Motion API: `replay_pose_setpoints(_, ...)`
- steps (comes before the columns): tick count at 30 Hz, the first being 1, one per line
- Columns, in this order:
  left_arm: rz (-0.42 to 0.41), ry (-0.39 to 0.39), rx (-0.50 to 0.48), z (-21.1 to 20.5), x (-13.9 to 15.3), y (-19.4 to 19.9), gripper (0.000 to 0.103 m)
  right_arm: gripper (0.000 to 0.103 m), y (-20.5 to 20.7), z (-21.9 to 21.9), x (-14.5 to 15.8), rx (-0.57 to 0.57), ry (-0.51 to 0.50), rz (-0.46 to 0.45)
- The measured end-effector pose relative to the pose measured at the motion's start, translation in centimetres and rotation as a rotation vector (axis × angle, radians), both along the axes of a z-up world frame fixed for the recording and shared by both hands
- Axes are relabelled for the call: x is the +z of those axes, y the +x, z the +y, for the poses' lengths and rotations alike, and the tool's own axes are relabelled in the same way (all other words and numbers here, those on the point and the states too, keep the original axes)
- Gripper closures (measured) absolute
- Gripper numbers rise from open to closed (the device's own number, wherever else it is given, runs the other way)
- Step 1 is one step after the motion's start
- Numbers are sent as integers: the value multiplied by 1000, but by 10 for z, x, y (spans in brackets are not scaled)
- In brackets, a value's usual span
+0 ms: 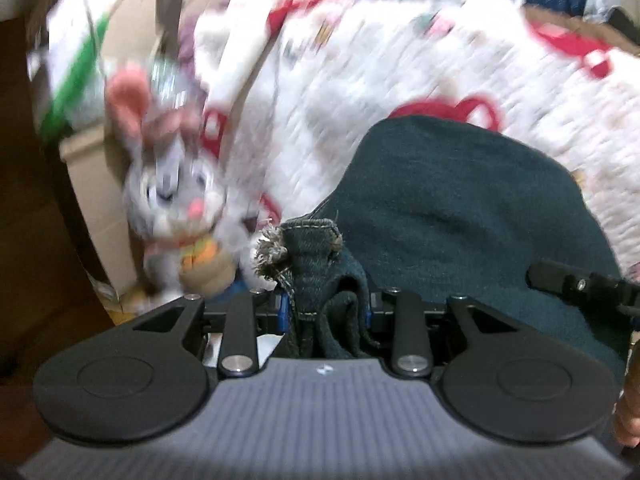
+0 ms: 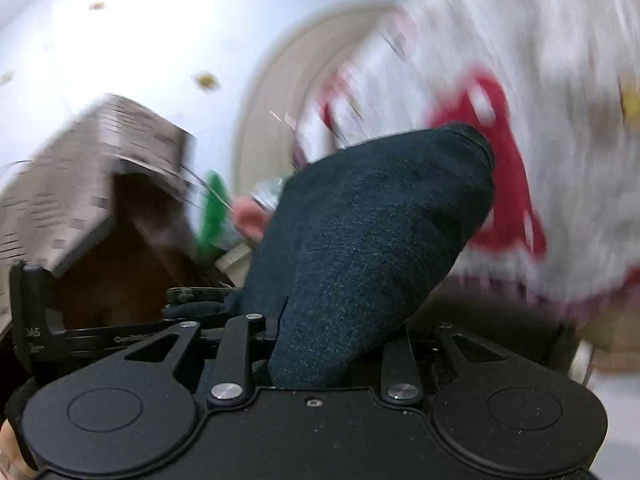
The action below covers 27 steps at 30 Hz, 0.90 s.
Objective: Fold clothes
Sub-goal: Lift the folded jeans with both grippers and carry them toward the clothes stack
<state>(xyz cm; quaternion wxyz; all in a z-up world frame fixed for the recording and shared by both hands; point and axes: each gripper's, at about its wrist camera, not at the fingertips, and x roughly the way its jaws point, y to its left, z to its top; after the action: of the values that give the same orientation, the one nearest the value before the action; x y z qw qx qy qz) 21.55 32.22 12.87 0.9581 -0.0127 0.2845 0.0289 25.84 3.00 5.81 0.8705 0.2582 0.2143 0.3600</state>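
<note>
Left tool (image 1: 326,312) clamps dark denim garment (image 1: 460,208) at frayed hem; right tool (image 2: 336,340) grips same denim (background blurred, plush rabbit (image 1: 176,196) beside).

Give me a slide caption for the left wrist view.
Left gripper clamps a frayed denim hem beside a plush bunny.

White red-patterned quilt (image 1: 400,80) under dark denim garment (image 1: 460,208).

Plush rabbit (image 1: 176,200) motion-blurred, white quilt (image 1: 400,80) smeared, its print unreadable, right hand-held gripper (image 2: 340,332) fingertips hidden under dark denim garment (image 2: 372,220), cardboard box (image 2: 92,168) blurred.
</note>
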Motion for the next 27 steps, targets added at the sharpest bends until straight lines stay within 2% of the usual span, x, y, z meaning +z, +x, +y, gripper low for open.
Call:
replay_pose_setpoints(3,131,-54,34,10,-62,43,72,59,42,9,-67,-8,-72,279)
replay_pose_setpoints(4,166,-72,56,12,-83,52,70,58,49,6,-89,-15,-68,365)
replay_pose_setpoints(5,161,-94,70,12,-96,56,70,60,47,-1,-103,-26,-22,384)
replay_pose_setpoints(7,101,-139,75,13,-102,55,69,58,36,-12,-111,-38,50,345)
replay_pose_setpoints(9,94,-174,67,15,-99,57,69,58,31,-15,-111,-21,25,310)
replay_pose_setpoints(12,64,-115,50,8,-89,57,72,60,28,-14,-104,-3,-8,249)
replay_pose_setpoints(14,28,-109,70,10,-77,55,73,63,21,-9,-86,-15,-91,123)
replay_pose_setpoints(15,10,-106,81,11,-72,54,73,63,18,-5,-79,-10,-84,96)
replay_pose_setpoints(17,34,-161,113,25,-68,62,73,63,23,-6,-77,13,33,111)
replay_pose_setpoints(18,65,-163,118,29,-72,68,72,61,27,-8,-82,17,65,127)
replay_pose_setpoints(19,105,-133,110,27,-79,74,72,60,30,-9,-88,14,62,140)
replay_pose_setpoints(20,144,-104,102,25,-86,80,71,60,32,-5,-95,3,-6,146)
replay_pose_setpoints(22,149,-25,90,14,-98,81,70,58,33,0,-109,-3,-97,133)
replay_pose_setpoints(23,137,-13,94,11,-101,80,70,57,28,-4,-110,-3,-90,120)
replay_pose_setpoints(25,126,-49,122,13,-106,78,69,48,17,-12,-105,-11,-78,151)
replay_pose_setpoints(27,138,-64,138,18,-107,80,69,45,-1,-21,-100,-13,-67,155)
